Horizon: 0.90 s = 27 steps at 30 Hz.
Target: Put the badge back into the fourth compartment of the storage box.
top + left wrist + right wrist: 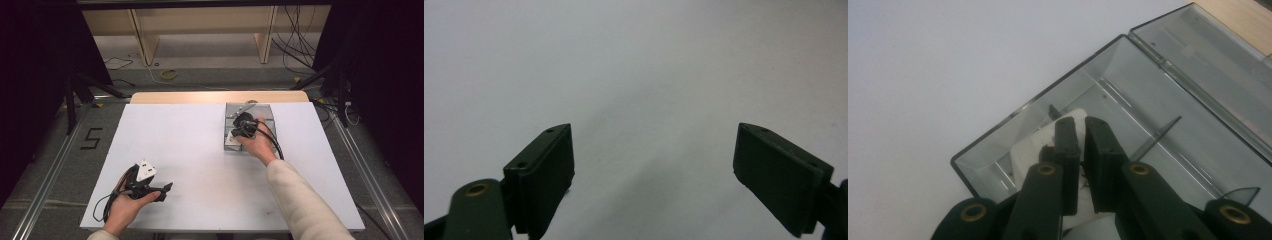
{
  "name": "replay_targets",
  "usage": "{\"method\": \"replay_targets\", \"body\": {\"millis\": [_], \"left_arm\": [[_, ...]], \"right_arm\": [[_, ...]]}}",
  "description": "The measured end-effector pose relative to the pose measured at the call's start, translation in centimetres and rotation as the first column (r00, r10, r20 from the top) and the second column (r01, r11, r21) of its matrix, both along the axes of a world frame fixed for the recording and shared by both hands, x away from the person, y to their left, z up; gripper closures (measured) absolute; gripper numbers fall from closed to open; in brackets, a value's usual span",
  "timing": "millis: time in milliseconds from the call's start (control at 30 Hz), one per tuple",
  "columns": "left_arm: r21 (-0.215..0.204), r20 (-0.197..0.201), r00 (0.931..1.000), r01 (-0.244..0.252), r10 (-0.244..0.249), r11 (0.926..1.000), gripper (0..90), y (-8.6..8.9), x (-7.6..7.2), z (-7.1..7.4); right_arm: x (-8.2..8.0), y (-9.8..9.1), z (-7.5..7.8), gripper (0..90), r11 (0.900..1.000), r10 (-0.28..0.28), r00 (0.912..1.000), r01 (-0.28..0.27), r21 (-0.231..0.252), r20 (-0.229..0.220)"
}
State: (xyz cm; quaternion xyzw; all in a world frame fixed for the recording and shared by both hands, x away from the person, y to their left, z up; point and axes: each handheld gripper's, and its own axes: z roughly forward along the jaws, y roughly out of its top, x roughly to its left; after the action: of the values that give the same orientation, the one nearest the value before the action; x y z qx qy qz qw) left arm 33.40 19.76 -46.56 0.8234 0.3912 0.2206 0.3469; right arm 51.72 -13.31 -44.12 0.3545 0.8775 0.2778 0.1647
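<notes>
On the left we hold the left gripper (167, 188) low over the near-left part of the white table (200, 165), well apart from the box. In the left gripper view its two black jaws stand wide apart with bare table between them; it holds nothing and touches nothing we can see.

Moving right, the clear grey plastic box with inner dividers (1128, 115) sits toward the far right of the table, its hinged lid (1208, 55) laid open away from us. Our right gripper (1083, 135) reaches down into the box's near compartment, where a flat white piece (1028, 150) lies on the floor of the box.

We judge the step in hand to be picking up or placing something small in that compartment. To do it well we should keep the jaws upright, clear of the thin dividers and the side wall, and lift straight up rather than drag, since the light box could slide.

The right gripper's jaws are almost together, a narrow slit left between them. Something dark seems to sit low in that slit, but we cannot tell whether it is gripped.
</notes>
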Motion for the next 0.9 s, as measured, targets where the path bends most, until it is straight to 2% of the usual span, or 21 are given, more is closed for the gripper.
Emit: {"method": "replay_targets", "body": {"millis": [67, 133, 167, 200, 233, 333, 367, 400, 433, 467, 533, 667, 700, 733, 900], "left_arm": [[-0.001, 0.001, 1.0000, 0.000, 0.000, 1.0000, 16.2, 0.0, 0.0, 0.0], [-0.003, -0.001, 1.0000, -0.002, 0.002, 1.0000, 16.3, 0.1, 0.0, 0.0], [-0.003, -0.001, 1.0000, -0.002, 0.002, 1.0000, 16.3, 0.1, 0.0, 0.0], [-0.002, -0.003, 1.0000, -0.002, 0.002, 1.0000, 16.3, 0.1, 0.0, 0.0], [-0.001, -0.003, 1.0000, -0.001, 0.001, 1.0000, 16.3, 0.1, 0.0, -0.1], [0.001, -0.003, 1.0000, 0.000, 0.000, 1.0000, 16.3, 0.0, 0.0, 0.0], [0.000, -0.002, 1.0000, 0.000, 0.000, 1.0000, 16.3, 0.0, 0.0, 0.0], [-0.001, -0.001, 1.0000, -0.002, 0.002, 1.0000, 16.3, 0.0, 0.0, 0.0], [-0.002, -0.001, 1.0000, -0.005, 0.005, 1.0000, 16.3, 0.0, -0.1, 0.0], [-0.003, -0.001, 1.0000, -0.006, 0.006, 1.0000, 16.3, 0.0, -0.1, 0.0], [0.001, -0.004, 1.0000, 0.001, -0.001, 1.0000, 16.3, 0.0, 0.0, 0.0], [-0.005, -0.001, 1.0000, 0.004, -0.004, 1.0000, 16.3, 0.0, -0.1, 0.0], [-0.005, -0.001, 1.0000, 0.004, -0.004, 1.0000, 16.3, 0.0, -0.1, 0.0], [-0.005, -0.002, 1.0000, 0.004, -0.004, 1.0000, 16.3, 0.0, -0.1, -0.1], [-0.002, -0.004, 0.9999, 0.016, -0.016, 0.9999, 16.3, -0.2, 0.0, -0.2]], "right_arm": [[-0.2, 0.3, -0.1, 78.1, 1.0000, 0.003, 0.9998, -0.003, 0.002, 0.018], [-0.4, 0.2, 0.2, 72.9, 0.9996, 0.000, 0.9992, -0.001, 0.027, 0.041], [-0.4, 0.2, 0.2, 72.9, 0.9996, 0.000, 0.9992, -0.001, 0.027, 0.041], [-0.8, -0.2, 0.6, 66.4, 0.9990, -0.008, 0.9977, 0.005, 0.045, 0.067], [-1.0, -0.4, 0.9, 63.2, 0.9983, -0.010, 0.9973, 0.006, 0.058, 0.073], [-1.5, -1.0, 1.3, 58.2, 0.9970, -0.018, 0.9971, 0.012, 0.076, 0.074], [-1.8, -1.4, 1.5, 55.1, 0.9968, -0.023, 0.9967, 0.017, 0.078, 0.078], [-2.6, -2.2, 1.6, 47.5, 0.9958, -0.032, 0.9966, 0.025, 0.088, 0.076], [-2.6, -2.2, 1.6, 47.5, 0.9958, -0.032, 0.9966, 0.025, 0.088, 0.076], [-3.5, -3.4, 1.7, 40.2, 0.9919, -0.044, 0.9961, 0.035, 0.122, 0.076], [-4.6, -4.7, 1.7, 34.3, 0.9876, -0.047, 0.9965, 0.036, 0.153, 0.070], [-7.4, -7.8, 1.6, 25.1, 0.9765, -0.049, 0.9956, 0.031, 0.213, 0.080], [-7.4, -7.8, 1.6, 25.1, 0.9765, -0.049, 0.9956, 0.031, 0.213, 0.080], [-9.2, -9.3, 1.2, 22.7, 0.9750, -0.036, 0.9955, 0.016, 0.222, 0.087], [-14.0, -12.7, 0.2, 18.3, 0.9632, -0.021, 0.9955, -0.005, 0.269, 0.092]]}}
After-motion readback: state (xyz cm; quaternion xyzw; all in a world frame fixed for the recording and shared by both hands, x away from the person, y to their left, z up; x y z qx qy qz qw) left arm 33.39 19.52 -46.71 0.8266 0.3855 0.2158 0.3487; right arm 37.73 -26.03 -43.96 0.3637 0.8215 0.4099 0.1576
